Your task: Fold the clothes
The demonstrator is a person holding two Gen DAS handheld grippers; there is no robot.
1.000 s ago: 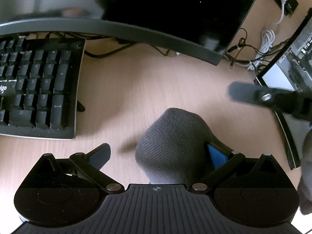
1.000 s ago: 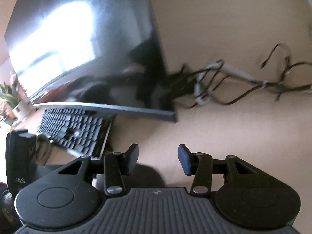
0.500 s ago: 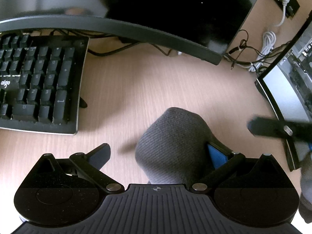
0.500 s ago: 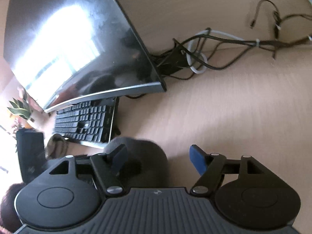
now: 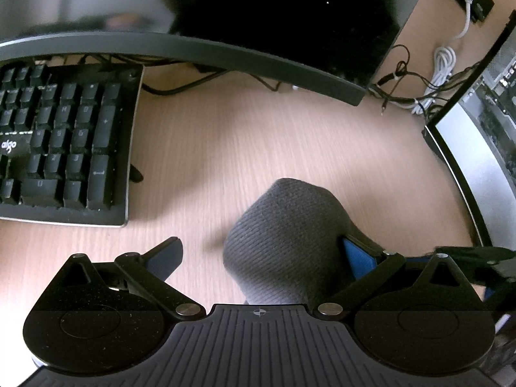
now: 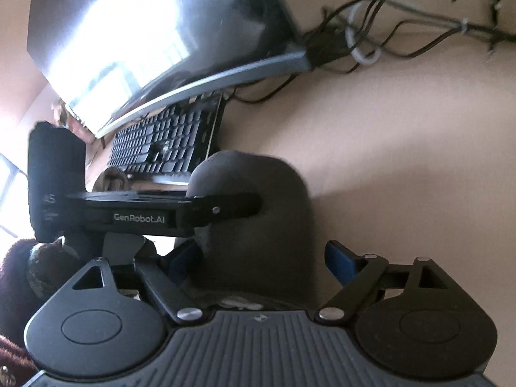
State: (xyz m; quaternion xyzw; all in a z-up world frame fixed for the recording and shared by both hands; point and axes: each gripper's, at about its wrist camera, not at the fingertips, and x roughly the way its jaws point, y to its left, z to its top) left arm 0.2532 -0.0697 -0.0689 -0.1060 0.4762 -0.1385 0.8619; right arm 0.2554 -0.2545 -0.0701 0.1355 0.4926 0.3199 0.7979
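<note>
A grey knitted garment (image 5: 287, 238) lies bunched on the wooden desk. My left gripper (image 5: 261, 254) is open; the cloth sits between its fingers, against the right blue pad (image 5: 356, 258), with the left finger apart from it. In the right wrist view the same garment (image 6: 254, 225) lies between the open fingers of my right gripper (image 6: 258, 258). The left gripper's finger (image 6: 225, 208) reaches across the cloth from the left. The right gripper's tip shows at the left wrist view's right edge (image 5: 474, 258).
A black keyboard (image 5: 64, 142) lies left on the desk (image 5: 245, 142), under a curved monitor (image 5: 225, 16). A second screen (image 5: 477, 148) stands right. Tangled cables (image 5: 416, 93) lie at the back. The keyboard (image 6: 167, 142) and monitor (image 6: 154, 32) also show in the right wrist view.
My right gripper has come down and in toward the garment, so the cloth now sits between its fingers. My left gripper has stayed in place around the cloth.
</note>
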